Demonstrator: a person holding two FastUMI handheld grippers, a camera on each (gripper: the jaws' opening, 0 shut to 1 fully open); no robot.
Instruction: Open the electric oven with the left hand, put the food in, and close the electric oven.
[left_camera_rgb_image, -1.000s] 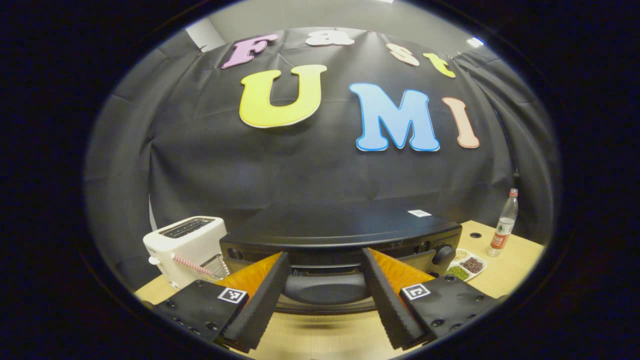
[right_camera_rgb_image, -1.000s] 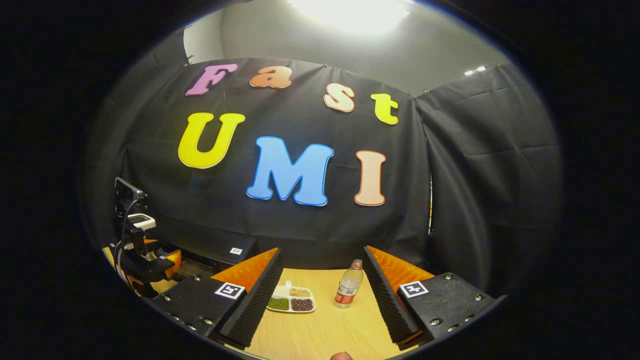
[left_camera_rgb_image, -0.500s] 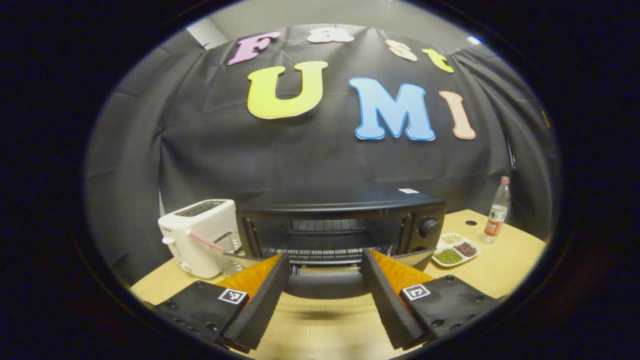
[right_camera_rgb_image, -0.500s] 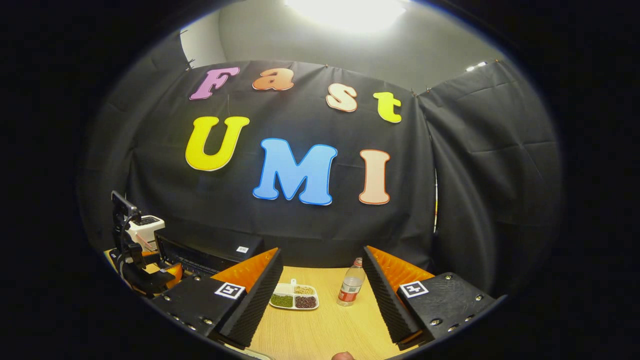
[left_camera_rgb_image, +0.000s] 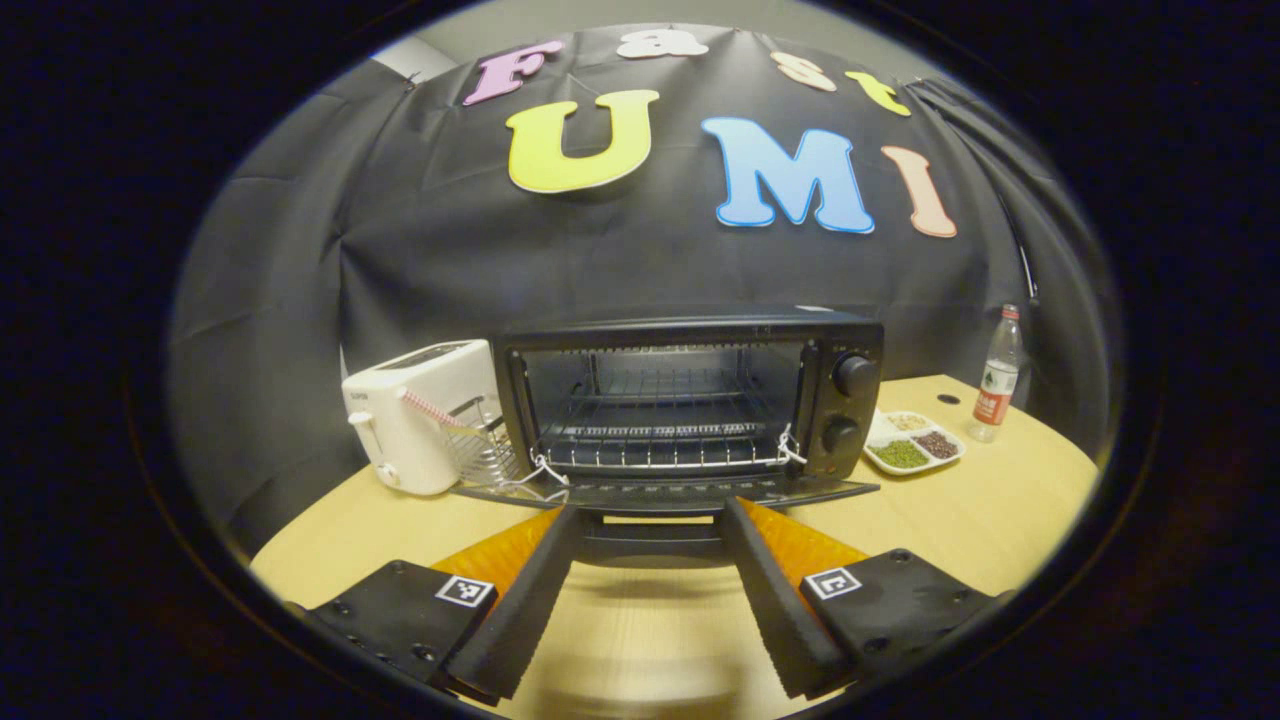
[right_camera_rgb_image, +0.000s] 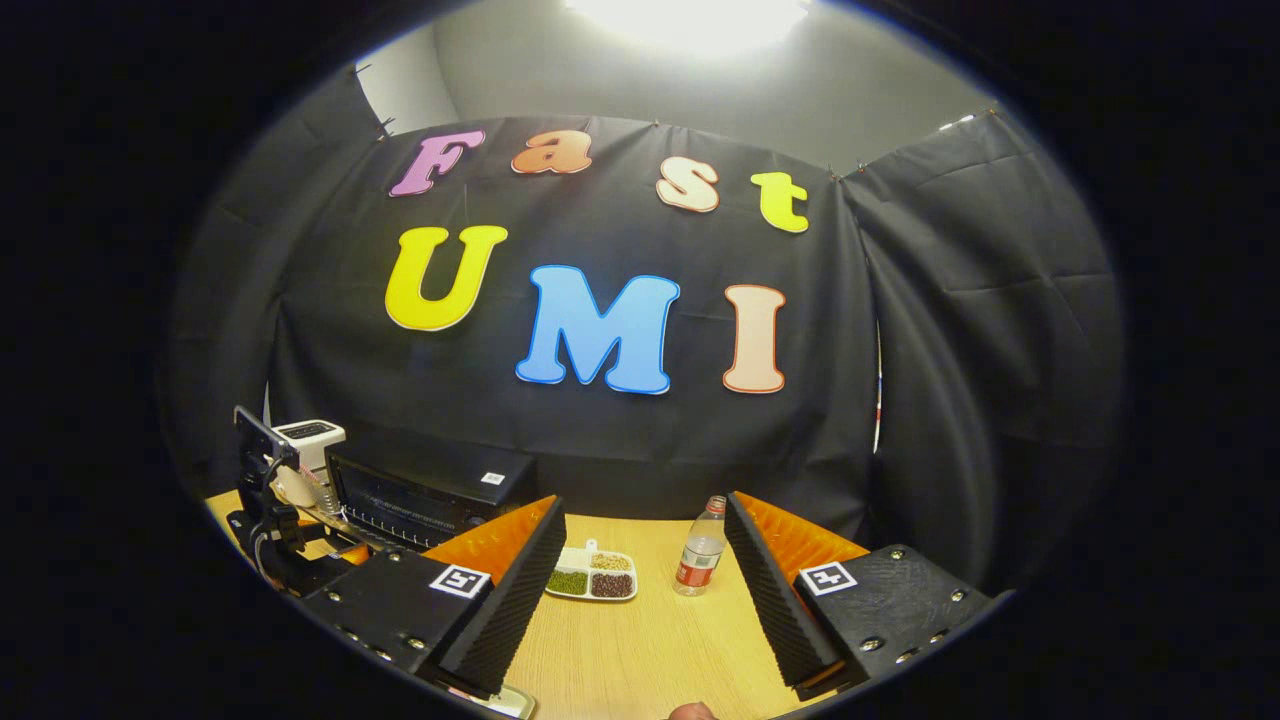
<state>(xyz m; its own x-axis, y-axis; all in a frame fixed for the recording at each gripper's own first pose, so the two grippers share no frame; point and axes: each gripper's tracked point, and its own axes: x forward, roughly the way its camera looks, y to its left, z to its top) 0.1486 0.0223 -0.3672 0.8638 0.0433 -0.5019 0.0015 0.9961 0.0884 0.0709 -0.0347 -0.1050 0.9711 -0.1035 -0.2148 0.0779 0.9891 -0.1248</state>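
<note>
Left gripper (left_camera_rgb_image: 645, 590): fingers spread wide with nothing between them, hovering just in front of the lowered door's front edge, above the table (left_camera_rgb_image: 1000, 520).
Right gripper (right_camera_rgb_image: 640, 600): fingers spread wide and holding nothing, held above the table to the right of the oven; the left gripper also shows at the left edge of the right gripper view (right_camera_rgb_image: 285, 530).
Oven door (left_camera_rgb_image: 665, 492): folded down to about level, its handle (left_camera_rgb_image: 650, 528) lying between the left gripper's fingers but not pinched by them.
Electric oven (left_camera_rgb_image: 690, 395): black, standing on the table, cavity open with a wire rack (left_camera_rgb_image: 665, 440) inside and two knobs on its right panel.
Food tray (left_camera_rgb_image: 912, 445): small white divided dish with green, dark and pale beans, on the table just right of the oven; in the right gripper view (right_camera_rgb_image: 592, 580) it lies ahead between the right gripper's fingers.
Toaster (left_camera_rgb_image: 420, 425): white, just left of the oven.
Bottle (left_camera_rgb_image: 995, 385): clear with a red label, upright, beyond the tray on the right.
Step in hand: opening looks finished; loading the food comes next.
Next move calls for: the right gripper to reach the tray, close on its rim, carry it level so the beans stay put, and slide it onto the rack above the open door.
</note>
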